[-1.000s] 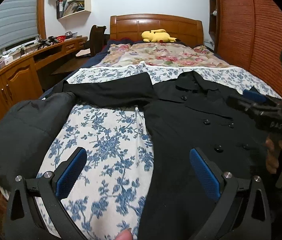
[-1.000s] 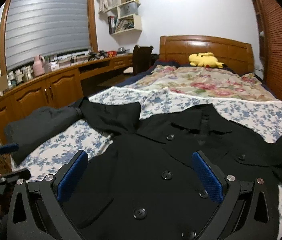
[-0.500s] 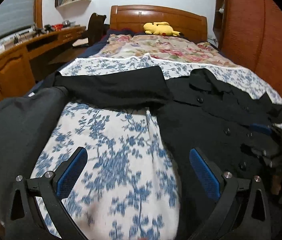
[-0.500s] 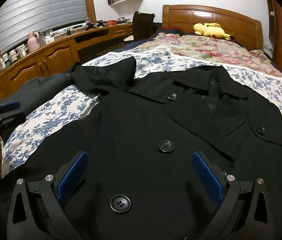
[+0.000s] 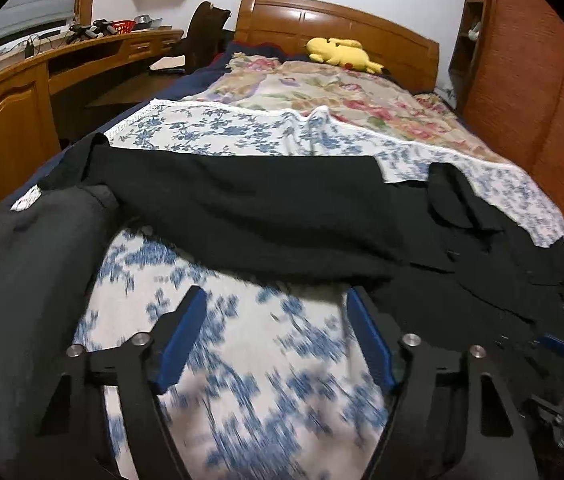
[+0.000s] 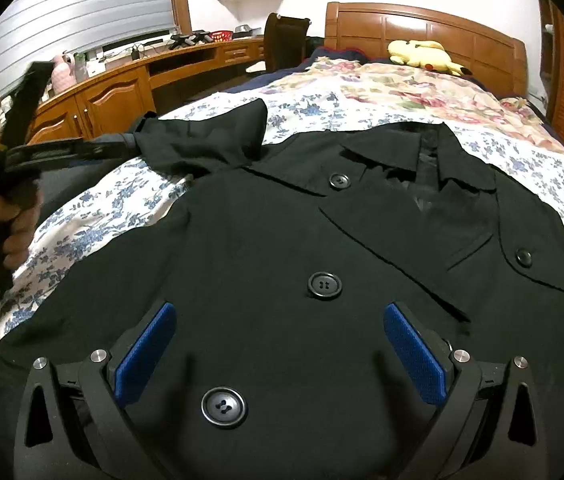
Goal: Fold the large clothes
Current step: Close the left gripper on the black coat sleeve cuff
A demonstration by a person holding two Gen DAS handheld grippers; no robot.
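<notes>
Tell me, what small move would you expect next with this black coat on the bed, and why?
Probably the left gripper goes forward to the outstretched sleeve and pinches it. Its fingers are closing with only the flowered sheet between them, and the sleeve lies flat just ahead, not yet folded over the coat. The right gripper hangs open above the coat's front.

Black coat (image 6: pixel 282 240): matt woven cloth, slightly coarse on the sleeve (image 5: pixel 241 216); its buttons (image 6: pixel 324 285) are glossy black plastic. Under the coat, blue-flowered sheet (image 5: pixel 241 360): soft matt cotton-like cloth. Beyond the coat, floral quilt (image 6: pixel 402 88): matt cloth. Headboard (image 6: pixel 422 28) behind the quilt: varnished wood, glossy. Plush toy (image 6: pixel 422 54) by the headboard: yellow, fuzzy. Right gripper (image 6: pixel 277 354) over the coat: matt black plastic frame, rough-textured blue pads (image 6: pixel 414 354), bright metal screws. Left gripper (image 5: pixel 277 340), jaws closing on nothing: same finish.
</notes>
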